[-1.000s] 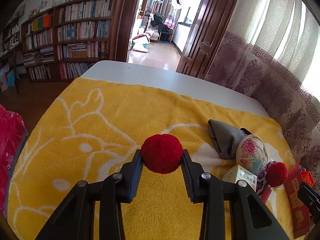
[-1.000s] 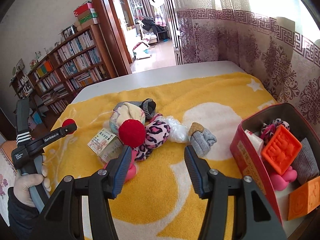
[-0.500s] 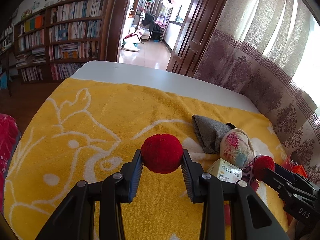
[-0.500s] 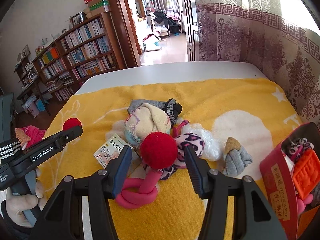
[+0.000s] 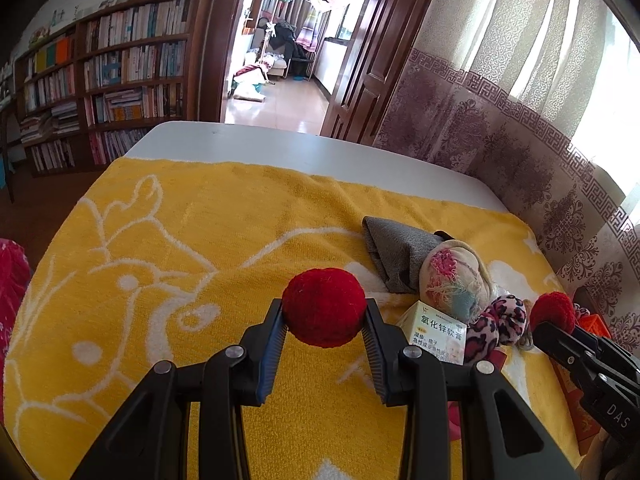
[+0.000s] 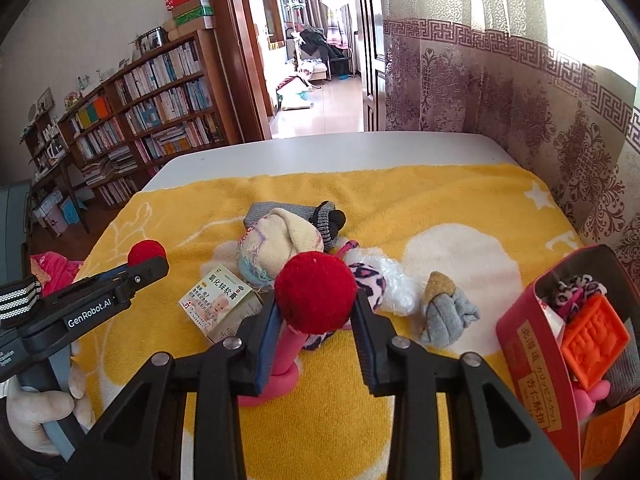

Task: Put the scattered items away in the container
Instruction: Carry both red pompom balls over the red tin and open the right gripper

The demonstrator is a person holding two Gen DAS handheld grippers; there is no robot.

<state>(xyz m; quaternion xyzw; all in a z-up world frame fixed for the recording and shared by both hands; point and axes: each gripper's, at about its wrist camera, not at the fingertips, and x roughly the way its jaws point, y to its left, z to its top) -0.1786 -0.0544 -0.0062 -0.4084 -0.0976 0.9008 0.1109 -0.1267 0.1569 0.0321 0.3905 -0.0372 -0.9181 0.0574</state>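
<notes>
My left gripper (image 5: 324, 326) is shut on a red pompom ball (image 5: 323, 312) and holds it above the yellow towel (image 5: 160, 264); the ball also shows in the right wrist view (image 6: 146, 253). My right gripper (image 6: 316, 312) is shut on a second red pompom ball (image 6: 315, 297), over a pink rubber toy (image 6: 286, 354). Scattered beside it lie a small medicine box (image 6: 218, 305), a cream sock ball (image 6: 280, 246), a leopard-print sock (image 6: 370, 285) and a grey sock bundle (image 6: 446, 316). The red container box (image 6: 536, 356) stands at the right with an orange block (image 6: 594, 340) inside.
A clear plastic bag (image 6: 394, 280) lies among the socks. A grey sock (image 5: 394, 252) lies behind the cream sock ball. The white table (image 6: 320, 156) ends beyond the towel. Curtains (image 6: 520, 92) hang at the right; bookshelves (image 6: 152, 112) stand at the left.
The right gripper has moved left from the red box to the pile and has closed on the red ball. The left gripper, still holding its ball, has swung a little towards the pile.
</notes>
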